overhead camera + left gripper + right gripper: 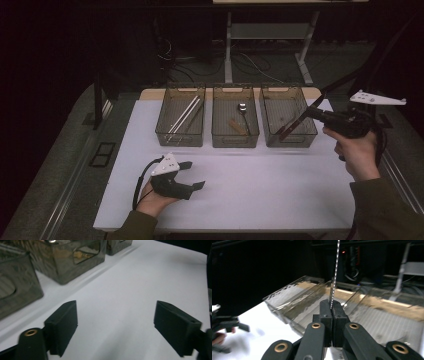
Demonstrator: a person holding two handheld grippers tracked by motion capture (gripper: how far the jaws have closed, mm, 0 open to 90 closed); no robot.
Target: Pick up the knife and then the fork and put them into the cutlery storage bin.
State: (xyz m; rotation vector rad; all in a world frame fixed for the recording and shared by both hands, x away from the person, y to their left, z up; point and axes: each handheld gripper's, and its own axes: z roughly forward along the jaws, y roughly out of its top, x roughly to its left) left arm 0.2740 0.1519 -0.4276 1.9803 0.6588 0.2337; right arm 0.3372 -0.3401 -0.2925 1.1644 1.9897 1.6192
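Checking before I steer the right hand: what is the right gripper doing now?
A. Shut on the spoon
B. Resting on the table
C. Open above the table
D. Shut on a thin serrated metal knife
D: the right gripper has its black jaws pressed together on a thin serrated metal knife over the right-hand clear plastic bin.

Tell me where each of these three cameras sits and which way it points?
High view: above the person's side, looking forward and down on the white table and three clear plastic bins; both hands and tongs show.
Left gripper view: rides the left tongs, low over the table, open black jaws, bins ahead.
Right gripper view: rides the right tongs, shut on a thin serrated metal knife, facing the bins.
Shared: the right gripper view and high view both show the left tongs and the bins.
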